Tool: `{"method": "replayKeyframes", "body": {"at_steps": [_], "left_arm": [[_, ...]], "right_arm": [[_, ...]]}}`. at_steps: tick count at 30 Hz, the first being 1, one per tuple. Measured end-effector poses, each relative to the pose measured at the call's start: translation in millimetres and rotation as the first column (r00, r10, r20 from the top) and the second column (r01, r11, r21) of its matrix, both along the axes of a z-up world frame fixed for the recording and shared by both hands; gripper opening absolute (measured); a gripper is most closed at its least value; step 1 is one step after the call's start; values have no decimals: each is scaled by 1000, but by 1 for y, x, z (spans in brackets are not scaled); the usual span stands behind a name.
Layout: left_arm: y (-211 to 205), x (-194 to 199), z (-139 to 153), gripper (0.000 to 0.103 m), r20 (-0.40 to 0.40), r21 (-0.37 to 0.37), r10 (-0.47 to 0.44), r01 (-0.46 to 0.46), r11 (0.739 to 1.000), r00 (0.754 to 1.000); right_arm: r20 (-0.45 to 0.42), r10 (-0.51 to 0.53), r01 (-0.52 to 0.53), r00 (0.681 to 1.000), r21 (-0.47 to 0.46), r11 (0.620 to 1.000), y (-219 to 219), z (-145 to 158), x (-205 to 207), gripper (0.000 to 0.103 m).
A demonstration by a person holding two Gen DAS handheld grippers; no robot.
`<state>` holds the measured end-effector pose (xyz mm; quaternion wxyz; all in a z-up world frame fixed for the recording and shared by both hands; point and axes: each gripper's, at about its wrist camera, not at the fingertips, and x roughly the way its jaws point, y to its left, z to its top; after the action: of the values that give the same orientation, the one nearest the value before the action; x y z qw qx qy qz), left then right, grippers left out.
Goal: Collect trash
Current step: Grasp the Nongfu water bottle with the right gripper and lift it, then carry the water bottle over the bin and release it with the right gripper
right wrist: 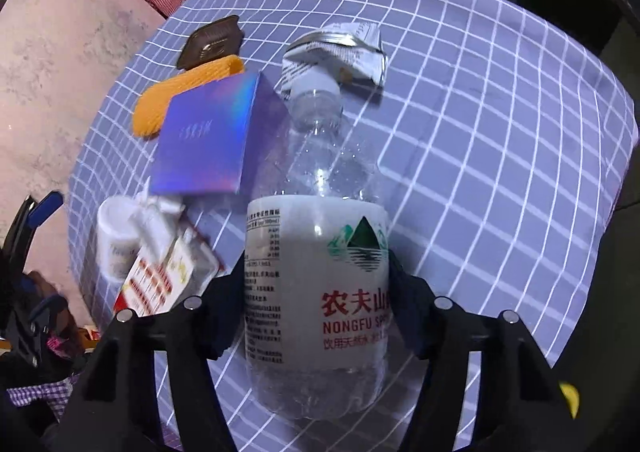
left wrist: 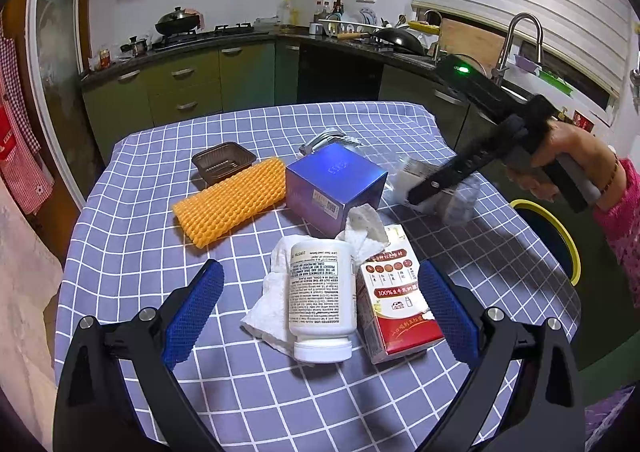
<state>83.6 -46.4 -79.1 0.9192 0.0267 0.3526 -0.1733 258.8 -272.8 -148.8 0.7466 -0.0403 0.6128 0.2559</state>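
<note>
The right gripper is clamped on a clear plastic water bottle, its black fingers pressing both sides of the white paper label printed with a green mountain logo and red characters; the bottle's ribbed shoulder and white cap point away over the bench, which is draped in a soft lavender cloth with a white grid. From the left wrist view the bottle shows only as a blurred pale shape near the bench's right edge, and the person's right hand grips the tool's handle. The left gripper hangs wide apart, its blue knobbly pads flanking, without touching, a white cylindrical pill bottle lying on its side on crumpled white tissue. Just beside it lies a red-and-white milk carton, a boxy waxed-card shape. Behind these stands a glossy, iridescent blue-purple cube box, with an orange foam net sleeve, dimpled like corn, beside it. Farther back sit a shallow brown plastic tray and a crinkled silver foil wrapper. A yellow-rimmed bin sits past the bench's right edge.
</note>
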Motion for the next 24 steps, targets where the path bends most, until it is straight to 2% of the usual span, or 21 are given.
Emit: {"method": "replayKeyframes", "body": {"at_steps": [15, 19, 24], "left_arm": [[-22, -7, 11, 96, 29, 21, -42, 41, 999, 999], [-26, -10, 15, 96, 43, 28, -57, 56, 998, 997], [-33, -10, 15, 96, 41, 36, -68, 67, 997, 997]], "right_arm": [[101, -96, 81, 990, 141, 987, -68, 48, -100, 60], [132, -190, 169, 973, 157, 973, -106, 59, -125, 60], [114, -368, 350, 923, 148, 925, -181, 50, -159, 61]]}}
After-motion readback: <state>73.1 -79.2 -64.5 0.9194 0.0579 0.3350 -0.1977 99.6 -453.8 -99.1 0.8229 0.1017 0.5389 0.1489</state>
